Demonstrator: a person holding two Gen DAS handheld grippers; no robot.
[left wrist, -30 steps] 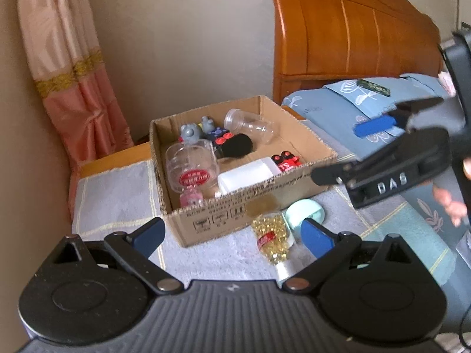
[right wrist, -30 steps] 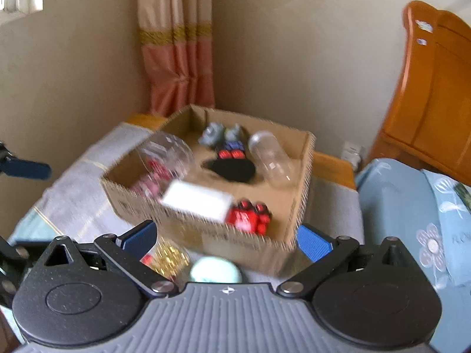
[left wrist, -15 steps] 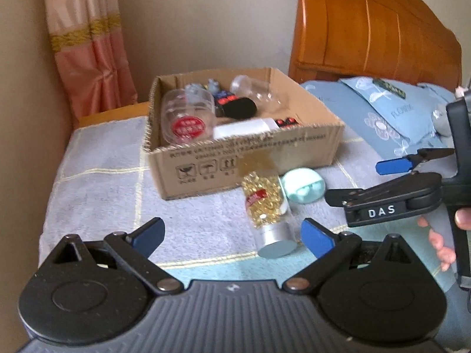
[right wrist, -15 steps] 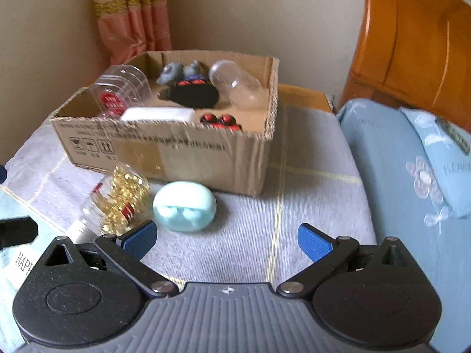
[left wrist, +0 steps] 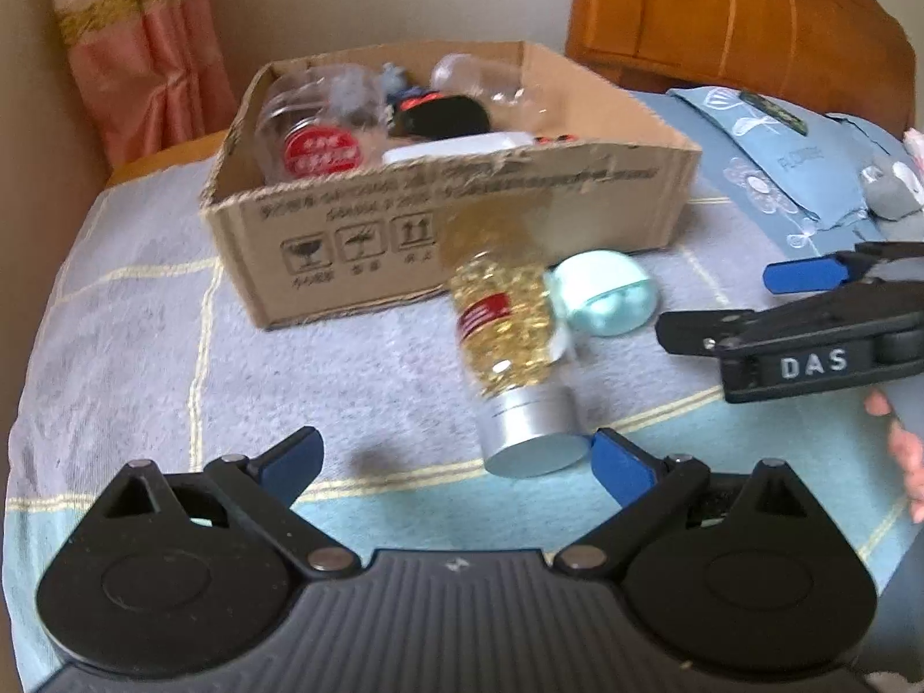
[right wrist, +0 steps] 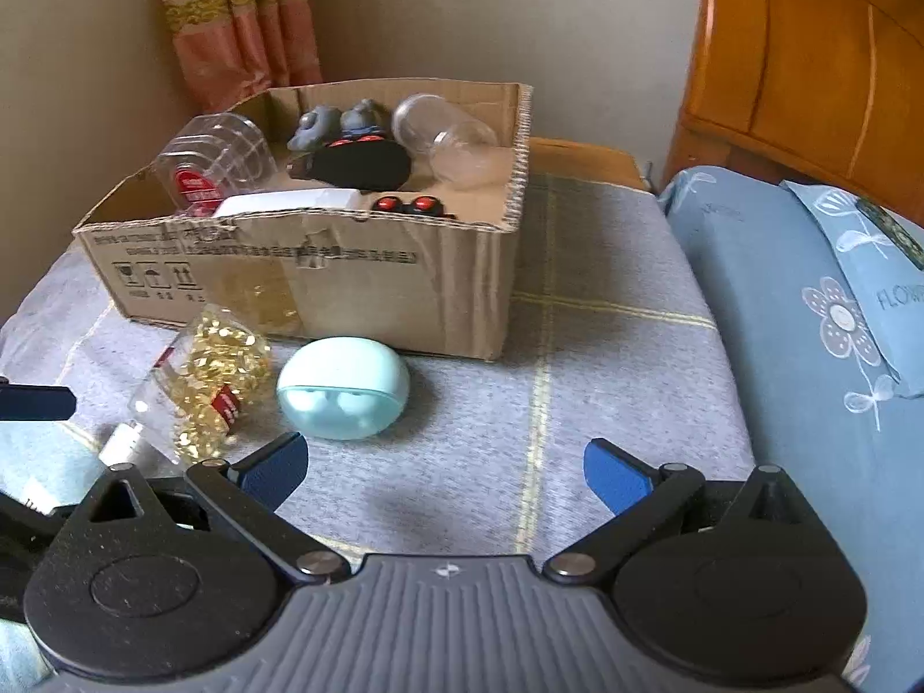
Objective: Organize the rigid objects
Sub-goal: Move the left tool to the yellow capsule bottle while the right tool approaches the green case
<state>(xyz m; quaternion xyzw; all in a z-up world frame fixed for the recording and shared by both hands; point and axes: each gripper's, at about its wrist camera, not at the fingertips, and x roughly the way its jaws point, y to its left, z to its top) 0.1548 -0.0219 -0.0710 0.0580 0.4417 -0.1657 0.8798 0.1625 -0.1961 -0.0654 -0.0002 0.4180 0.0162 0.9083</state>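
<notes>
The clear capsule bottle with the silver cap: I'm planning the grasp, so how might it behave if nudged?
The clear capsule bottle with the silver cap lies on its side, so it probably rolls. Loose golden capsules may shift inside. Smooth plastic may slip.

The cardboard box was plain brown with black printed symbols. Against it lay a clear bottle full of golden capsules, with a red label and a silver cap. Beside that sat a pale mint-green case. The blanket was grey, crossed by thin yellow lines. The pillow was light blue with white flowers. The curtain was salmon pink with a gold band, and the headboard orange-brown wood.
</notes>
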